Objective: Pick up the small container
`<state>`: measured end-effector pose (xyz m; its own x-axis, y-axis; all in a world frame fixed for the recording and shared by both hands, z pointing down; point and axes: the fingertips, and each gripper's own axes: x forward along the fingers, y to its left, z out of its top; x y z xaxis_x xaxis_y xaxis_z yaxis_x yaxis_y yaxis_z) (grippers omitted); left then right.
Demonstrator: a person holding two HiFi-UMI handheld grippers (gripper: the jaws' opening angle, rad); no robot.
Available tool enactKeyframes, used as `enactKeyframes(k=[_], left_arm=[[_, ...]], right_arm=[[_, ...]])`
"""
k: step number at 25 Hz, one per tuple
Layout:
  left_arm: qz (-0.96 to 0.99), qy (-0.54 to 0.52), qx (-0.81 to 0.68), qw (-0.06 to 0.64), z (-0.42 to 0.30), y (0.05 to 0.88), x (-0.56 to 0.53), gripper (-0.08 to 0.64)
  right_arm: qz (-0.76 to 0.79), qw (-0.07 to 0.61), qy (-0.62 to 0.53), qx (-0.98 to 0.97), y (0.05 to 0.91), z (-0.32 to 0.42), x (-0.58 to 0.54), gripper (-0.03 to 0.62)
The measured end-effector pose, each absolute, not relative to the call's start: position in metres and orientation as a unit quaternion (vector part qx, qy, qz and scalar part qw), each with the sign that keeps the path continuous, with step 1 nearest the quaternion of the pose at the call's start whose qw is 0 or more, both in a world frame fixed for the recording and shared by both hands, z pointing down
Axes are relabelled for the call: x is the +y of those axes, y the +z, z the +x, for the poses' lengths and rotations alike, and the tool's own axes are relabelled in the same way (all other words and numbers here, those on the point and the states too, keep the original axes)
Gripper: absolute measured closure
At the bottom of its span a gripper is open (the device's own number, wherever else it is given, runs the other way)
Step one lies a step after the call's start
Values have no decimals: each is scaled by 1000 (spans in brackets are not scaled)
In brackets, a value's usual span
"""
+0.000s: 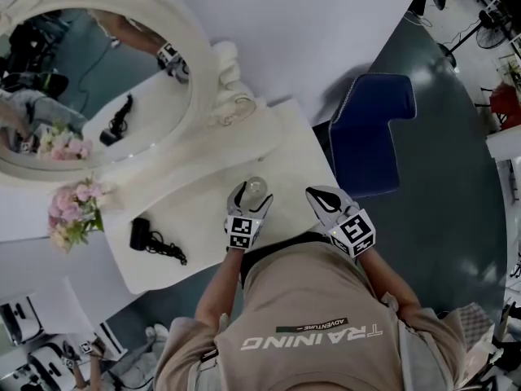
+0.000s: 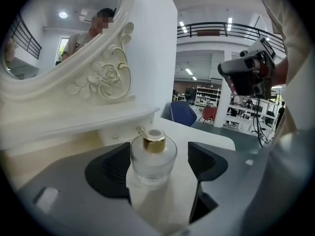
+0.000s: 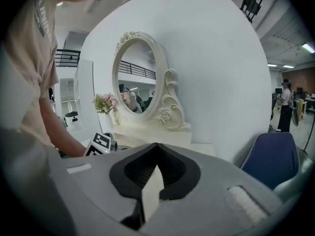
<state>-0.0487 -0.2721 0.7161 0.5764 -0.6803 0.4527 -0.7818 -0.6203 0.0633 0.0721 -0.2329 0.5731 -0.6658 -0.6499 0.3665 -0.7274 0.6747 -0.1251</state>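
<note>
Small container [image 2: 153, 159]: a round frosted-glass bottle with a gold cap. It stands upright on the white counter [image 1: 203, 210], in front of the mirror's carved frame [image 1: 213, 96].
Left tongs [image 2: 158, 156]: wide apart, with the bottle between them. I see no pad pressing on the glass, so nothing is gripped yet.
Bottle's place in the gap: off-centre. It sits just beside my left pad [image 2: 114, 167], while the right pad [image 2: 204, 159] stands apart from it.
Right tongs [image 3: 156, 145]: closed tip to tip and empty, hanging near the counter's right side, well apart from the bottle.
Risk, uneven closing: I judge the nearer pad would meet the glass first and push the bottle sideways. It could skid or topple before the far pad arrives.
Risk, slip: the body is round and looks smooth. A pinch off its widest line could squeeze it forward out of the tongs.
Risk, height: the pads look level with the lower body. If I catch it too low and lift, the top-heavy cap end may swing and tilt.
Risk, too hard: it looks like glass, so I judge a hard clamp or a drop onto the counter could crack it.
Neighbours: the black corded device [image 1: 142, 235] and the flowers [image 1: 73, 214] lie well apart, so I expect no trouble from them.
</note>
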Motion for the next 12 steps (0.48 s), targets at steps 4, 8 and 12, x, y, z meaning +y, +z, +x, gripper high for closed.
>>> enactKeyframes(k=[4, 8, 12], left_arm=[[878, 186, -423, 124, -44, 726, -280, 176], [877, 190, -424, 124, -39, 736, -287, 184], [874, 189, -430, 121, -37, 740, -295, 193]], right_arm=[[382, 154, 135, -901, 575, 76, -235, 589], [384, 159, 140, -898, 577, 80, -237, 589], [387, 165, 144, -896, 580, 82, -240, 589]])
